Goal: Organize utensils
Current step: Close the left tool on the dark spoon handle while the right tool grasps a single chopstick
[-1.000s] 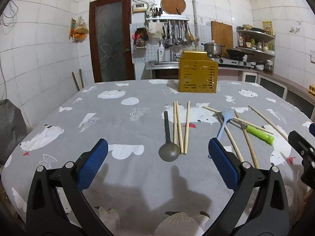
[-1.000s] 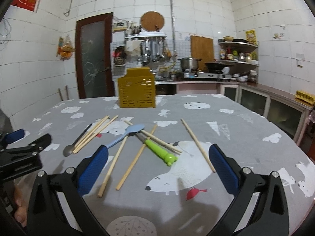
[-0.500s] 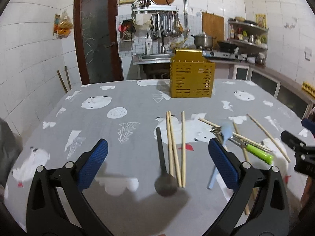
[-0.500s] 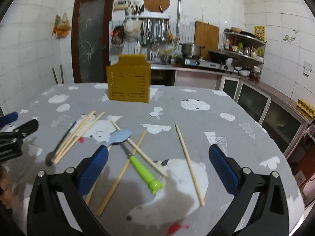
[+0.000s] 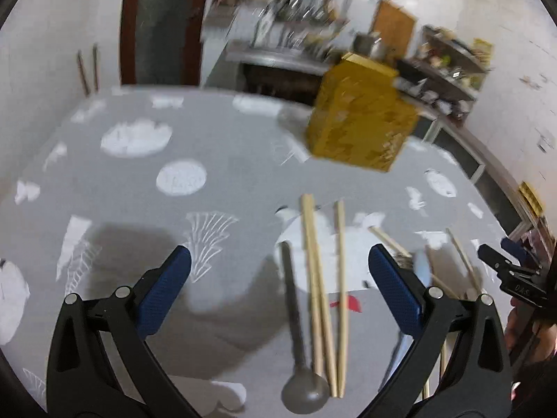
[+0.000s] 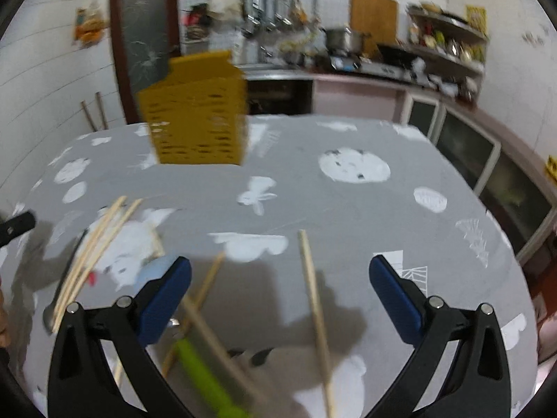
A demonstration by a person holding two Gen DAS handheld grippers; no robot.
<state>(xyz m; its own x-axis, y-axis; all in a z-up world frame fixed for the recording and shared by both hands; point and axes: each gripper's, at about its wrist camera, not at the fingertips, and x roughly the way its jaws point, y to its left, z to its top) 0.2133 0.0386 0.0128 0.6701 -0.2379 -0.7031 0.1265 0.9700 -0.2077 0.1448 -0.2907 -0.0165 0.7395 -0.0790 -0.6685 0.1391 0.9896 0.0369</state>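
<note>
A yellow perforated utensil holder point(image 5: 362, 118) stands at the far side of the grey table; it also shows in the right wrist view point(image 6: 198, 118). My left gripper point(image 5: 280, 289) is open and empty above a dark metal spoon point(image 5: 299, 348) and three wooden chopsticks point(image 5: 320, 299). My right gripper point(image 6: 280, 296) is open and empty above a lone chopstick point(image 6: 315, 310), crossed chopsticks point(image 6: 205, 289), a green-handled utensil point(image 6: 205, 383) and a pale blue spoon point(image 6: 153, 271) partly behind the left finger. Both views are motion-blurred.
The table wears a grey cloth with white animal prints point(image 6: 351, 163). Behind it are a kitchen counter with a stove and pot point(image 6: 341, 38), shelves, hanging tools and a brown door point(image 5: 160, 24). The right gripper's tip shows at the left view's right edge point(image 5: 511, 278).
Both grippers have moved forward and tilted down over the table, so the utensils and holder look nearer. Both stay open. Nothing has been picked up.
</note>
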